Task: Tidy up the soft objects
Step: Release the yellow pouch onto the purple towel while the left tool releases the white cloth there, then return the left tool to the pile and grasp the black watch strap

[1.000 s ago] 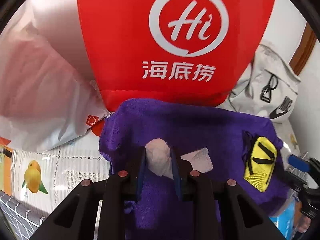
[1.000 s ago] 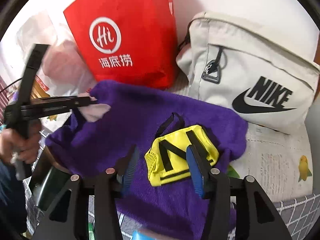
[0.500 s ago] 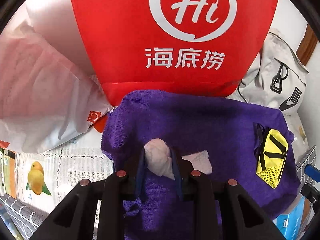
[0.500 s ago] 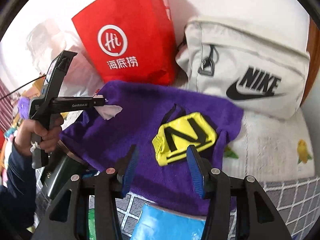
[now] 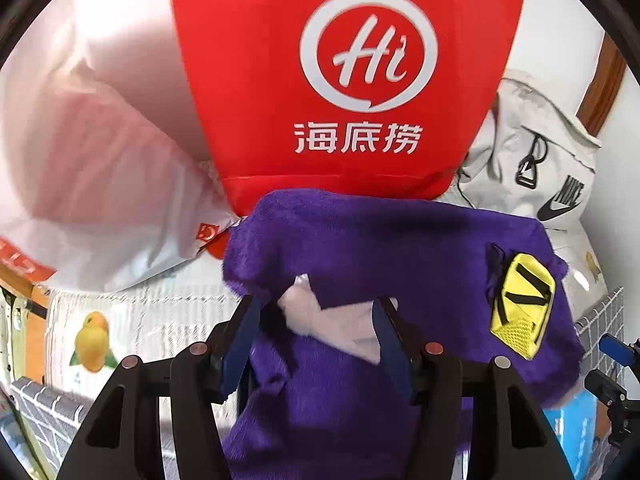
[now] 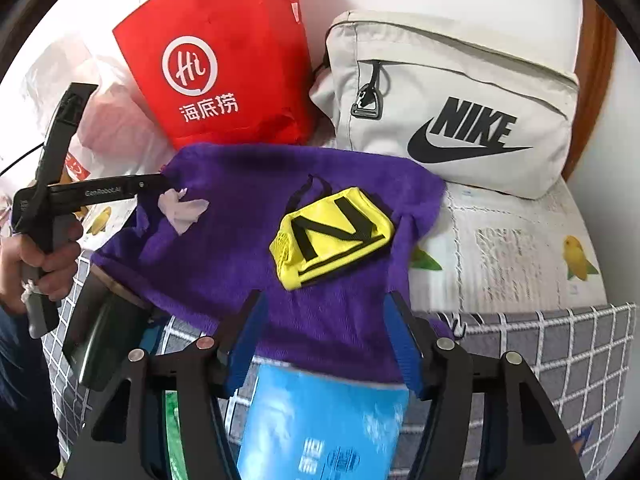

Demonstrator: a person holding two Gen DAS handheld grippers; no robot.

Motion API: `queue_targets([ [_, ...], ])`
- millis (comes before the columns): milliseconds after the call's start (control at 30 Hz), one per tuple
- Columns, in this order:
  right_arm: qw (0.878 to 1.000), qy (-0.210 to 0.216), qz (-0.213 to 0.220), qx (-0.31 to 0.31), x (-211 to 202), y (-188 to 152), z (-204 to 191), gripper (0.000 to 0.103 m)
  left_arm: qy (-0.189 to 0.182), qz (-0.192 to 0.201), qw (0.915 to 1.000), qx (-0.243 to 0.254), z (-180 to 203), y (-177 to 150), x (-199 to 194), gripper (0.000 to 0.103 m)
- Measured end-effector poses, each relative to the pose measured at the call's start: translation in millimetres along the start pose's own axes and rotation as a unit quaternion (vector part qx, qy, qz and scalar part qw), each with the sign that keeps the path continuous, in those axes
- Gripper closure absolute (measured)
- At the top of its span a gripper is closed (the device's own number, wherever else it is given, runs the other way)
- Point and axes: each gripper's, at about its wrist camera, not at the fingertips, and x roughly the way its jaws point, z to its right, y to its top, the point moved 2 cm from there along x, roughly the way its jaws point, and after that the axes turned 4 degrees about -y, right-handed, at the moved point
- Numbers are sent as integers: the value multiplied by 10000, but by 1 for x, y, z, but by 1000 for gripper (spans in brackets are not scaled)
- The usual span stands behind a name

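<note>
A purple towel lies spread in front of the bags. On it rests a crumpled pale tissue. My left gripper has its jaws opening; the tissue lies loose between them and the pads do not press it. A yellow pouch with black straps sits on the towel's right part. My right gripper hovers over the towel's near edge, short of the pouch, jaws opening with nothing held between them.
A red shopping bag and a pale Nike bag stand behind the towel, with a white plastic bag at the left. A blue packet lies under my right gripper. A hand holds the left gripper.
The left jaws have parted and let go of the tissue, which now lies spread on the towel. The right jaws widened and that gripper drew back, showing more of the blue packet.
</note>
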Motion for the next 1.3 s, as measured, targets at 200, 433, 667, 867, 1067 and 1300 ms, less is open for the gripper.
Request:
queue_targets([
  [200, 9964, 327, 779, 103, -40, -19, 2, 42, -81, 173, 9998, -43, 0, -24, -48, 47],
  [433, 9983, 70, 561, 138, -63, -49, 5, 42, -270, 396, 9987, 150, 14, -72, -105, 47],
  [667, 9972, 273, 314, 624, -81, -99, 15, 42, -588, 445, 9966, 379, 36, -136, -143, 47],
  [867, 9974, 279, 304, 595, -103, -139, 5, 42, -819, 360, 9953, 359, 41, -186, -145, 47],
  [1067, 9959, 503, 312, 691, -115, -168, 2, 42, -1046, 319, 9925, 549, 50, -216, -132, 47],
  [1300, 9953, 646, 305, 659, -119, -192, -4, 42, -1131, 8, 9892, 934, 64, -229, -101, 46],
])
